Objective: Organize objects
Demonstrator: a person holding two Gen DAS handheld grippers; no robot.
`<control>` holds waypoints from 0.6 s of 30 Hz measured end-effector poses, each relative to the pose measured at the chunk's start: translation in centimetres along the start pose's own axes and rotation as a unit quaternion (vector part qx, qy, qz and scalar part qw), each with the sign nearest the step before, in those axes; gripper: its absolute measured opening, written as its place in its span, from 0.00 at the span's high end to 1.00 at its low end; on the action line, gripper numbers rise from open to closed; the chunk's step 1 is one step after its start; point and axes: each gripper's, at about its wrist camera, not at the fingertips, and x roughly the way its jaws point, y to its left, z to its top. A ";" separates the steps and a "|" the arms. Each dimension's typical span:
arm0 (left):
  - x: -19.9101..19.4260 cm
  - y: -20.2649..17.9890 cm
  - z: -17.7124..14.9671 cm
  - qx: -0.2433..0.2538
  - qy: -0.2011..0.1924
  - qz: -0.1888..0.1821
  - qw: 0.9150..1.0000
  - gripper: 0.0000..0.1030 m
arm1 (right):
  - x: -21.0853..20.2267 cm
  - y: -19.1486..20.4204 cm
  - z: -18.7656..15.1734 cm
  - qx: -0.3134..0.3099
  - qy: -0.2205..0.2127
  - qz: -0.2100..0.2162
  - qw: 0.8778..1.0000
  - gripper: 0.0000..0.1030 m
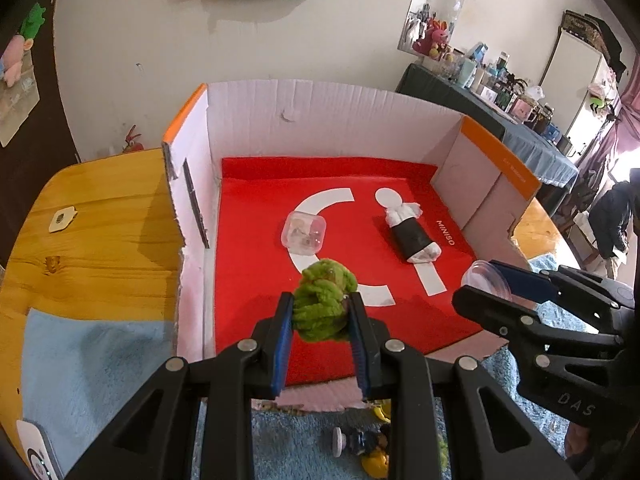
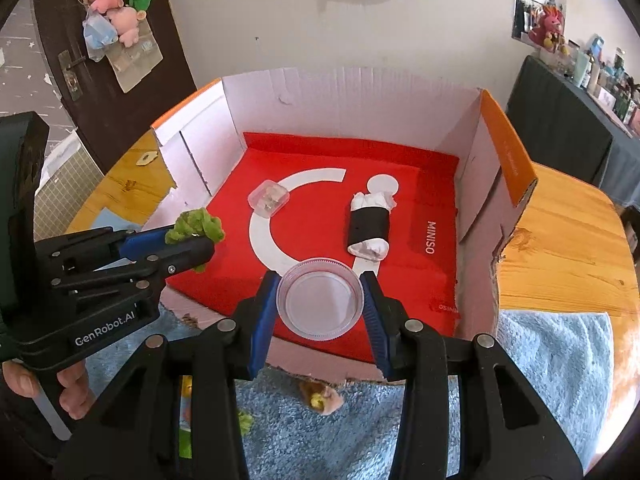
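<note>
Both pairs of blue-padded fingers are clamped on loads: the left gripper [image 1: 320, 312] squeezes a fuzzy green ball [image 1: 325, 300] between its pads, and the right gripper [image 2: 320, 300] pinches a clear round dish [image 2: 320, 304] by its rim. Each load hangs over the near edge of the cardboard box [image 1: 312, 112]. Farther in, on the red mat [image 1: 256, 240], lie a small clear case [image 1: 304, 232] and, well apart, a black-banded white roll [image 1: 412, 232].

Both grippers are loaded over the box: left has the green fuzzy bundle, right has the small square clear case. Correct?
Not quite. The right gripper is shut on a round clear dish, as the right wrist view shows. The small square clear case lies on the red liner inside the box. The left gripper does hold the green fuzzy bundle.
</note>
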 end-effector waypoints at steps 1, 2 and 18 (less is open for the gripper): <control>0.2 0.0 0.0 0.001 0.002 0.000 1.000 0.73 | 0.2 -0.1 0.0 0.001 0.002 0.000 1.000 0.62; 0.4 0.0 0.1 0.003 0.005 0.001 1.000 0.73 | 0.4 -0.2 0.1 0.001 0.006 0.000 1.000 0.62; 3.6 0.1 0.5 0.005 0.042 0.002 0.999 0.73 | 3.4 -0.9 0.4 0.007 0.036 -0.001 0.999 0.62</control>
